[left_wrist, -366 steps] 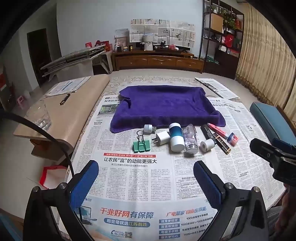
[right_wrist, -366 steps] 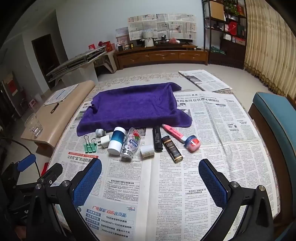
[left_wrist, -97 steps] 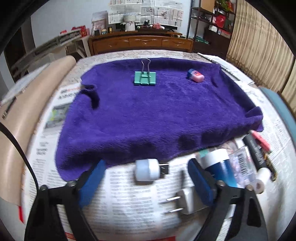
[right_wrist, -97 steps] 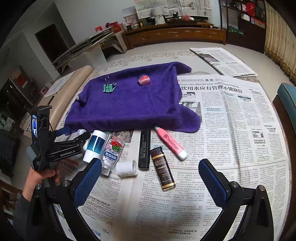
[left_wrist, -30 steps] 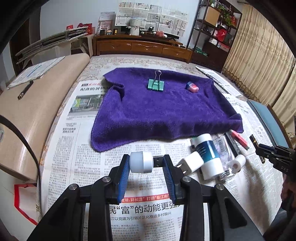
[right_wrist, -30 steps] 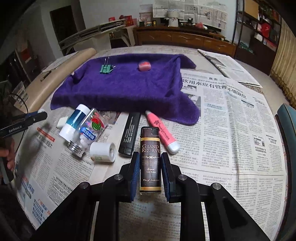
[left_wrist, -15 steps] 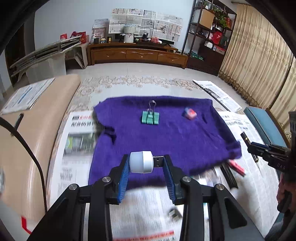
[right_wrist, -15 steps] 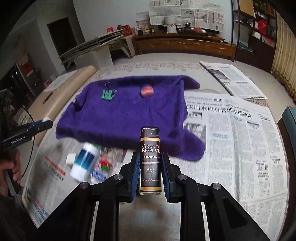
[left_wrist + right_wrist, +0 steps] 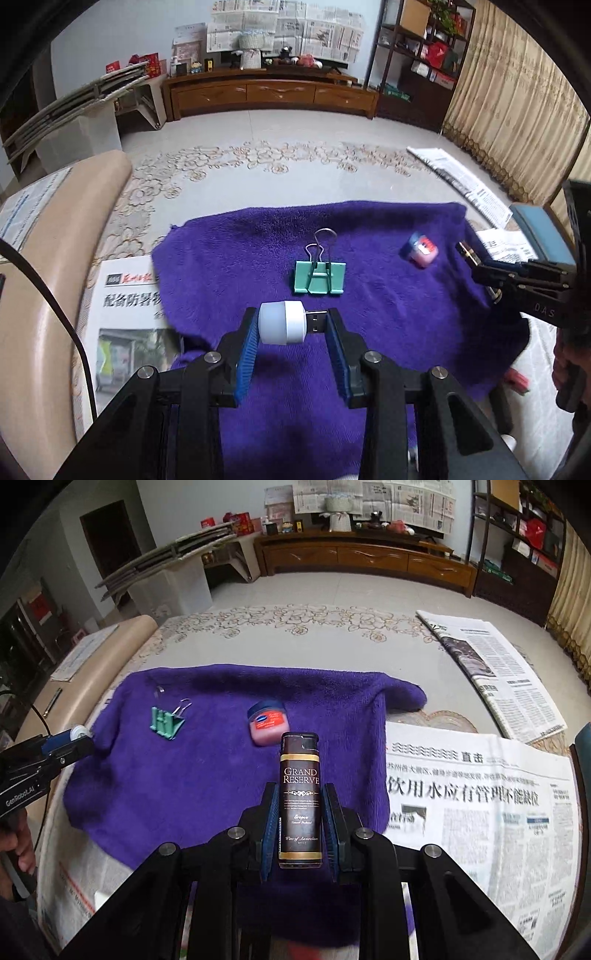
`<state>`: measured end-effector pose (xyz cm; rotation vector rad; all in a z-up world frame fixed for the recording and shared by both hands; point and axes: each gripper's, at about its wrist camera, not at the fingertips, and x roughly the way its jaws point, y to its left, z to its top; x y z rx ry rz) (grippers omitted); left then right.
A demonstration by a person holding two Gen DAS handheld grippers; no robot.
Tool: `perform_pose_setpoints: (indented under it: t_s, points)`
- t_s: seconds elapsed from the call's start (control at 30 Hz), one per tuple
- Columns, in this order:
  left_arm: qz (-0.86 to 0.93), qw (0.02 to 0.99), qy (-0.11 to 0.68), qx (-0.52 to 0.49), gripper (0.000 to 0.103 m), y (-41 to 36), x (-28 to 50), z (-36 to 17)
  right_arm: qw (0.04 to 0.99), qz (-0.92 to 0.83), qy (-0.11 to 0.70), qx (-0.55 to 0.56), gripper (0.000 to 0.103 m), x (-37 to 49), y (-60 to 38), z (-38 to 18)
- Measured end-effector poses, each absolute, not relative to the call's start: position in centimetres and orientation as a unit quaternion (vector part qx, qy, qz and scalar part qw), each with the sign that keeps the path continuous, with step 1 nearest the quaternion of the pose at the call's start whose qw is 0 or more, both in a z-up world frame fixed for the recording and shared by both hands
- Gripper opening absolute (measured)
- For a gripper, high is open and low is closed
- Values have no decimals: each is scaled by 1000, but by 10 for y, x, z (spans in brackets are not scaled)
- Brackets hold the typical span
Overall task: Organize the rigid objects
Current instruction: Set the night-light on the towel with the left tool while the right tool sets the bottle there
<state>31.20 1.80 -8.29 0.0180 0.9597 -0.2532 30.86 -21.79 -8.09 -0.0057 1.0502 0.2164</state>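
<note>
1. Left claw (image 9: 291, 328) is clamped on a little white USB plug light (image 9: 282, 322). It sits sideways between the blue pads, metal connector pointing to the right pad. It's held up over the near part of the purple towel (image 9: 229, 266), not touching it.

2. Right claw (image 9: 300, 823) is squeezed tight on a dark brown lighter (image 9: 300, 797) with "GRAND RESERVE" printed on it. The lighter points straight forward along the fingers, cap end away from the camera, and it's above the towel's near right area.

3. Already lying on the towel: a green binder clip (image 9: 320, 277) with its wire handles pointing toward the far edge, and a small pink jar with a blue lid (image 9: 266, 720). They're apart from each other, clip on the left, jar on the right. In the right wrist view the jar is just beyond the tip of the lighter.

4. The towel is spread flat on a surface covered in newspaper (image 9: 480, 797); printed sheets stick out on both the left and right sides of it.

5. In the left wrist view you can see the right claw coming in from the right edge with the lighter poking out toward the jar. In the right wrist view the left claw shows at the left edge, by the towel's left side.

6. Something red and blurry peeks out past the towel's near right corner in the left view; can't tell what it is.
</note>
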Motion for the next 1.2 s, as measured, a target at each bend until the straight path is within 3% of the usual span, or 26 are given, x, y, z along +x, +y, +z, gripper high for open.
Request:
perform_pose_setpoints:
  t_s: [0.77, 0.93, 1.03, 1.1, 1.2]
  points:
    - [-119, 863, 485, 71, 36, 10, 327, -117, 848, 98, 518, -57, 23, 337, -207, -114]
    - [-107, 858, 495, 79, 54, 11, 331, -117, 842, 116, 523, -61, 26, 339, -209, -115]
    - [-110, 862, 491, 58, 54, 16, 328, -110, 837, 141, 527, -48, 41, 338, -210, -114]
    - [-109, 870, 479, 47, 57, 18, 319, -101, 844, 131, 517, -56, 41, 333, -208, -107]
    - [-113, 881, 459, 24, 80, 21, 300, -85, 863, 138, 484, -36, 47, 312, -210, -83]
